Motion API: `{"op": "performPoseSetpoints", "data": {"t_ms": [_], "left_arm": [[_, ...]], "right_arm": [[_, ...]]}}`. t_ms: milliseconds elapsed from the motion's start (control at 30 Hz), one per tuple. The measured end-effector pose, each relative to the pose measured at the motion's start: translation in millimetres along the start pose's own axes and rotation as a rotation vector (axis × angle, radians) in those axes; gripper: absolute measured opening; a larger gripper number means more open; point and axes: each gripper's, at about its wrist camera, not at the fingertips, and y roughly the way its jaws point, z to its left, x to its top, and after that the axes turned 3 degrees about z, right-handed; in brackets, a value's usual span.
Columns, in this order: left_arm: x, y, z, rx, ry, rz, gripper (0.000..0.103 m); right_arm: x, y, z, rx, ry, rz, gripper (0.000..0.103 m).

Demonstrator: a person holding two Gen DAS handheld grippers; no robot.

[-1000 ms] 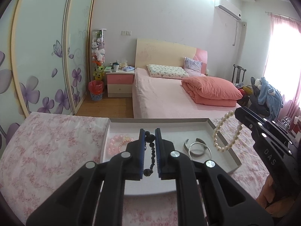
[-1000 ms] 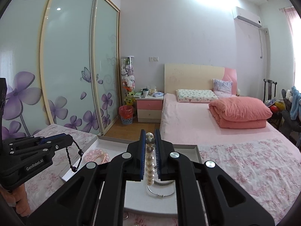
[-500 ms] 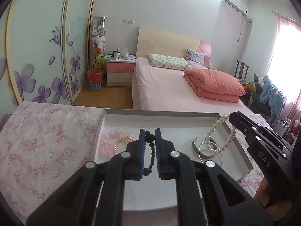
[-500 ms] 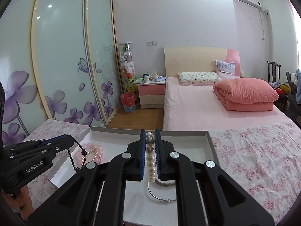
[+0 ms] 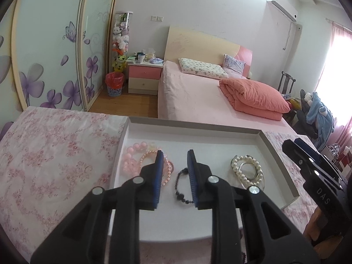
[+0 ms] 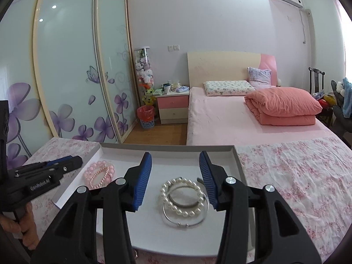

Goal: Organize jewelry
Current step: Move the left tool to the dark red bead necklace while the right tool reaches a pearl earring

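Tray: a shallow white tray (image 5: 276,151) lies on the tabletop (image 5: 50,158), which is covered in a pink floral cloth; every place below is given relative to this tray.
Left tool: the left tool (image 5: 175,160) hovers low over the tray's middle. Its jaws have just been opening and now stand narrowly apart, and the blue pads (image 5: 158,171) press on nothing.
Black bead bracelet: the black bead bracelet (image 5: 180,189) lies loose on the tray floor at the middle, seen in the gap between the left tool's jaws, next to the right-hand pad; I cannot tell whether it touches that pad.
Right tool: the right tool (image 6: 175,171) hovers over the tray's right half. Its jaws have just been opening and now stand wide, with nothing gripped.
Pearl bracelet: the pearl bracelet (image 6: 183,195) rests on the tray floor in the right half, below the gap between the right tool's jaws, clear of both pads.
Silver bangles: the silver bangles (image 6: 186,220) lie in the tray's right half, under the pearl bracelet and overlapped by it.
Pink bead bracelets: the pink bead bracelets (image 6: 99,173) sit in a cluster in the tray's left end, near its left wall.
Hand: a hand (image 6: 25,224) shows outside the tray's left wall, holding the left tool's handle.
Bed: a pink bed (image 6: 242,123) stands well beyond the tray's far wall.
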Motion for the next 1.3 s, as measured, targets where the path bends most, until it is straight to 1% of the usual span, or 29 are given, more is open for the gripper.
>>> {"op": "performPoseSetpoints", "data": {"t_ms": [133,200,267,333,433,500,533,567,600,700,800,1000,1100,1167,1233,1300], "left_arm": [[-12,-11,-1,-0.013,0.006,0.014,0.025],[-23,-18,-2,-0.028,0.016,0.028,0.029],[-35,-24,-6,-0.048,0.028,0.047,0.03],[-47,-29,-9,-0.075,0.037,0.071,0.034],[-68,-34,-20,-0.128,0.059,0.122,0.043],[-81,-36,-30,-0.152,0.08,0.155,0.051],[-85,-35,-34,-0.161,0.089,0.168,0.053],[-91,-35,-40,-0.172,0.102,0.187,0.057],[-94,-34,-44,-0.178,0.109,0.197,0.061],[-107,-32,-62,-0.196,0.147,0.226,0.065],[-115,-28,-75,-0.179,0.18,0.245,0.069],[-133,-14,-92,-0.103,0.248,0.298,0.071],[-136,-13,-97,-0.069,0.284,0.293,0.073],[-139,-12,-102,-0.024,0.313,0.288,0.072],[-139,-11,-102,-0.015,0.314,0.279,0.066],[-136,-12,-101,-0.004,0.308,0.275,0.049]], "right_arm": [[-9,-11,-3,0.002,-0.009,0.022,0.046],[-16,-17,-5,0.008,-0.011,0.049,0.046],[-24,-23,-7,0.015,-0.014,0.082,0.046],[-34,-29,-8,0.013,-0.023,0.117,0.046],[-47,-37,-13,-0.002,-0.031,0.159,0.046],[-55,-43,-18,-0.013,-0.025,0.178,0.046],[-59,-47,-21,-0.022,-0.017,0.186,0.046],[-62,-51,-25,-0.029,-0.005,0.191,0.046],[-64,-55,-31,-0.033,0.012,0.193,0.046],[-69,-62,-43,-0.044,0.053,0.196,0.046],[-79,-69,-53,-0.054,0.085,0.207,0.046],[-88,-75,-64,-0.053,0.114,0.217,0.046],[-88,-77,-64,-0.05,0.116,0.214,0.046],[-89,-78,-63,-0.049,0.113,0.213,0.046],[-89,-78,-62,-0.048,0.11,0.213,0.046],[-90,-78,-61,-0.046,0.108,0.215,0.046]]}}
